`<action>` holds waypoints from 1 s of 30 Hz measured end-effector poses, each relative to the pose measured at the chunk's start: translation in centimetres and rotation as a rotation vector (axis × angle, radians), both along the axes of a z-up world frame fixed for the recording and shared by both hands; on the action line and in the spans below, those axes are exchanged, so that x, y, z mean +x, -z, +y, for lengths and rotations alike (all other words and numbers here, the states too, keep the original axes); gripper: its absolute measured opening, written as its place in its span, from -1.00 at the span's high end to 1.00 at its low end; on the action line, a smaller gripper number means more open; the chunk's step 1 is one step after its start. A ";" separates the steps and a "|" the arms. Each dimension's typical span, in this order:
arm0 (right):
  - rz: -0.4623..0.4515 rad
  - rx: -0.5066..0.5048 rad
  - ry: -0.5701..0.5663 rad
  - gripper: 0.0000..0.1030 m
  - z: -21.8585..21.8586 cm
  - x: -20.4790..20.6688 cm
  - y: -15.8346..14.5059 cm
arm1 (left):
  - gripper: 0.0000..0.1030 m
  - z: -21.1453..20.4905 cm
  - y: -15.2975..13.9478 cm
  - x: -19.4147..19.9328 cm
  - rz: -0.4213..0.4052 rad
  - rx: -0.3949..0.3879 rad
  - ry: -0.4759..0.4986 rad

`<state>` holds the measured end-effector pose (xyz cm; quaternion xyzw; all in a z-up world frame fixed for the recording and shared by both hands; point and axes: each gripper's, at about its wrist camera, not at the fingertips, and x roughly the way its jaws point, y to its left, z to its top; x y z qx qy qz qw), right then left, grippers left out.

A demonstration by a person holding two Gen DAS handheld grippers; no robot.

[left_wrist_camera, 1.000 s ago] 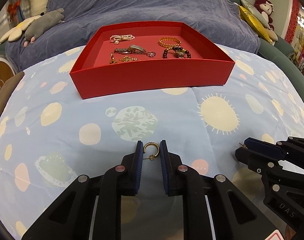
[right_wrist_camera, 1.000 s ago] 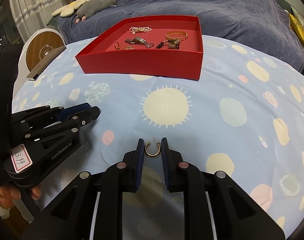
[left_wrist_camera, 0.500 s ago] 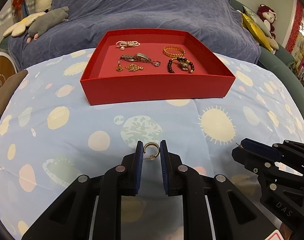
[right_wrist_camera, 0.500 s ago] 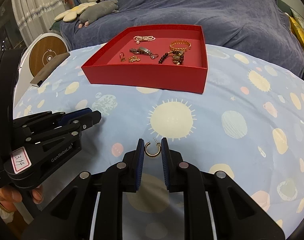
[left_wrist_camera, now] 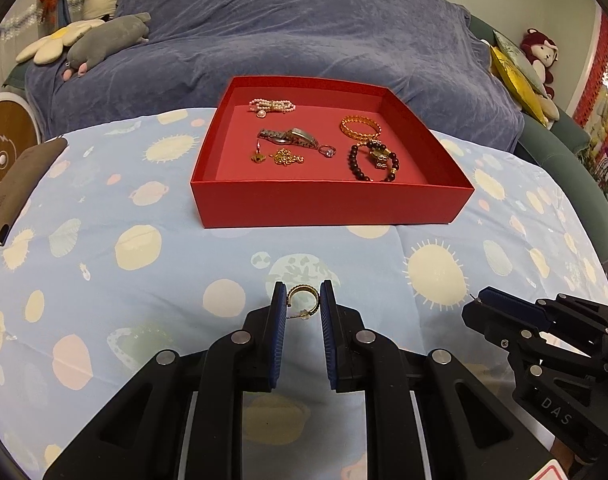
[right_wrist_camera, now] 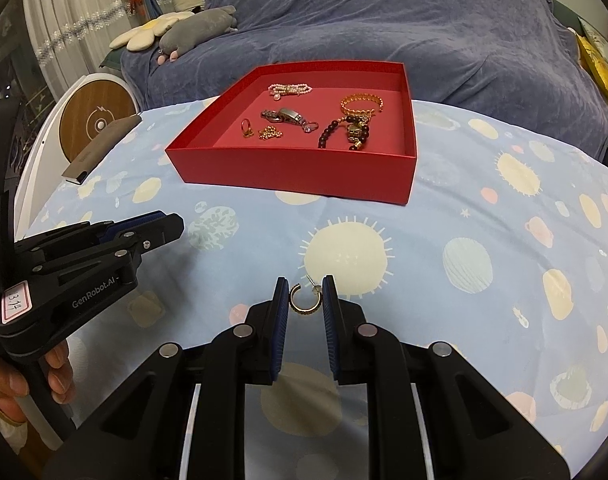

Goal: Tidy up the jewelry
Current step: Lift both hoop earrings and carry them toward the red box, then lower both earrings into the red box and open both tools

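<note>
A matt red paperboard tray [left_wrist_camera: 332, 208] held shiny gold-toned metal jewellery and a dark glossy bead bracelet [left_wrist_camera: 373, 162]. Under the tray lay smooth printed cloth [left_wrist_camera: 104, 216]; behind it, a napped blue-grey fabric cover [left_wrist_camera: 304, 32].

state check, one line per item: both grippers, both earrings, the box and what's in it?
left gripper: shut on a gold hoop earring, above the cloth
right gripper: shut on the other hoop earring, above the cloth
red box: open, no lid, sits on the tablecloth
pearl bracelet, watch, gold bangle, bead bracelet: lying loose in the box
</note>
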<state>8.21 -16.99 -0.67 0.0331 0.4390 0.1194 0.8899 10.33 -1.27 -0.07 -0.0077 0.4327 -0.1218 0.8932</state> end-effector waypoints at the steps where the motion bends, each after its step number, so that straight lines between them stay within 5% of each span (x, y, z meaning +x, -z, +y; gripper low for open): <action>1: -0.002 0.001 0.000 0.68 0.0 0.0 -0.1 | 0.73 0.2 -0.1 0.1 -0.002 -0.002 -0.004; 14: -0.041 0.010 0.021 0.68 0.0 2.0 -1.9 | 0.73 1.0 -2.5 2.0 -0.047 -0.013 -0.034; 22: -0.120 0.021 0.044 0.68 -0.8 6.0 -5.4 | 0.73 0.3 -4.6 5.3 -0.090 0.003 -0.024; 30: -0.087 0.073 0.065 0.68 -0.5 11.6 -4.2 | 0.72 -0.8 -3.9 10.3 -0.082 0.026 -0.023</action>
